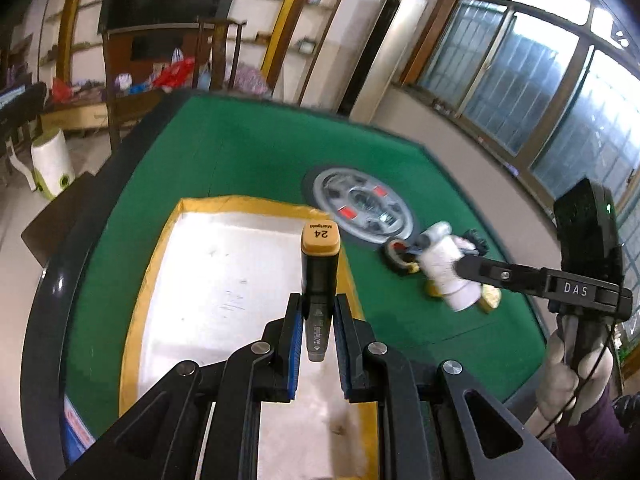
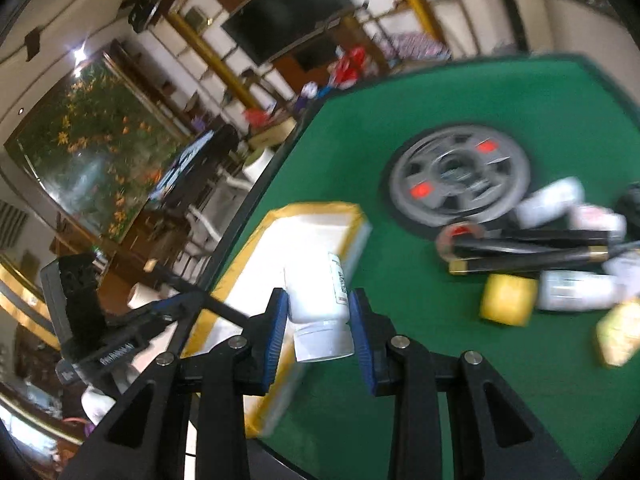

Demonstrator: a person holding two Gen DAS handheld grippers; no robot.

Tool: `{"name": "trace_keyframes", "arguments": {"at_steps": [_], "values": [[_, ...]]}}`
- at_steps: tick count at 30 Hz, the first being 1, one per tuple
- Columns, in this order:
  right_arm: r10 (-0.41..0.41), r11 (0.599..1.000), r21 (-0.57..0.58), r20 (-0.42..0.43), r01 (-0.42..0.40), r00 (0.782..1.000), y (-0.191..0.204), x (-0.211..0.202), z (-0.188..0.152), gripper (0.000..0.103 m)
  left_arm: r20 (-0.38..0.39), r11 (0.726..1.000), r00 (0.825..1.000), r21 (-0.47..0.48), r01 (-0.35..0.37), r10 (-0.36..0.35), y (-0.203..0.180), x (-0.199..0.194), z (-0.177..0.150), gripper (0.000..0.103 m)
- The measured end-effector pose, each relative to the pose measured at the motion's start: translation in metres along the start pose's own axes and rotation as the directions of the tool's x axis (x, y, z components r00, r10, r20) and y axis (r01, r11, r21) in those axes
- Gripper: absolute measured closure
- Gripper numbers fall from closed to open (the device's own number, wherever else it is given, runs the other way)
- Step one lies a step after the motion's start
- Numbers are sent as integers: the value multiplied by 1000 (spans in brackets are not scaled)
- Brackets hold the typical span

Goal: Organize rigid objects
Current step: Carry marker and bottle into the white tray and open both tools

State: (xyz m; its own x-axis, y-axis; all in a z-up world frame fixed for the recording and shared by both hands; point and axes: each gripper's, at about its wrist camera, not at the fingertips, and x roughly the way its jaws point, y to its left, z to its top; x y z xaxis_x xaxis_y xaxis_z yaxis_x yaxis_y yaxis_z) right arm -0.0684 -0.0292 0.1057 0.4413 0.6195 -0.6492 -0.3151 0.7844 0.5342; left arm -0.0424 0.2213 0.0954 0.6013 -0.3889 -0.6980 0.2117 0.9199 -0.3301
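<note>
1. Nearest the left wrist lens: left gripper point(image 1: 318, 346), blue-padded jaws pinching a black marker pen with an orange-tan cap point(image 1: 320, 276), cap end pointing away, numeral on the cap.
2. Held above a shallow white tray with a yellow rim point(image 1: 152, 248), itself lying near the left edge of the green felt table point(image 1: 248, 152).
3. Nearest the right wrist lens: right gripper point(image 2: 318, 320), blue pads clamped on a white plastic bottle with a printed label point(image 2: 316, 296), white cap toward the camera.
4. Bottle raised over the tray's near corner, at the boundary between tray and felt.
5. At mid-table: round grey disc with red squares point(image 2: 460, 176), set into the felt.
6. Beside the disc, toward the right edge: blurred heap with more white bottles point(image 2: 576, 290), a yellow block point(image 2: 506, 298), black rods with gold ends point(image 2: 528, 258).
7. At the right of the left wrist view: a hand point(image 1: 568, 376) gripping the right tool's handle.
</note>
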Motion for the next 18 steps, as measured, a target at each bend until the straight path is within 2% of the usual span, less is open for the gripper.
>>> {"name": "trace_keyframes", "arguments": {"at_steps": [5, 7, 11, 15, 18], "values": [[-32, 999, 12, -80, 33, 996, 20, 73, 20, 72, -84, 1000, 996, -28, 5, -7, 22, 38, 19, 89], [-81, 997, -2, -99, 81, 992, 26, 97, 29, 72, -89, 998, 996, -53, 21, -26, 28, 50, 28, 89], [-161, 987, -27, -113, 159, 981, 30, 121, 38, 72, -128, 992, 989, -116, 57, -72, 42, 80, 39, 89], [-194, 981, -26, -125, 192, 973, 25, 135, 42, 72, -179, 987, 981, -153, 45, -73, 51, 110, 38, 89], [-212, 977, -30, -127, 210, 969, 20, 143, 43, 71, -181, 982, 981, -186, 33, -67, 57, 120, 37, 89]]}}
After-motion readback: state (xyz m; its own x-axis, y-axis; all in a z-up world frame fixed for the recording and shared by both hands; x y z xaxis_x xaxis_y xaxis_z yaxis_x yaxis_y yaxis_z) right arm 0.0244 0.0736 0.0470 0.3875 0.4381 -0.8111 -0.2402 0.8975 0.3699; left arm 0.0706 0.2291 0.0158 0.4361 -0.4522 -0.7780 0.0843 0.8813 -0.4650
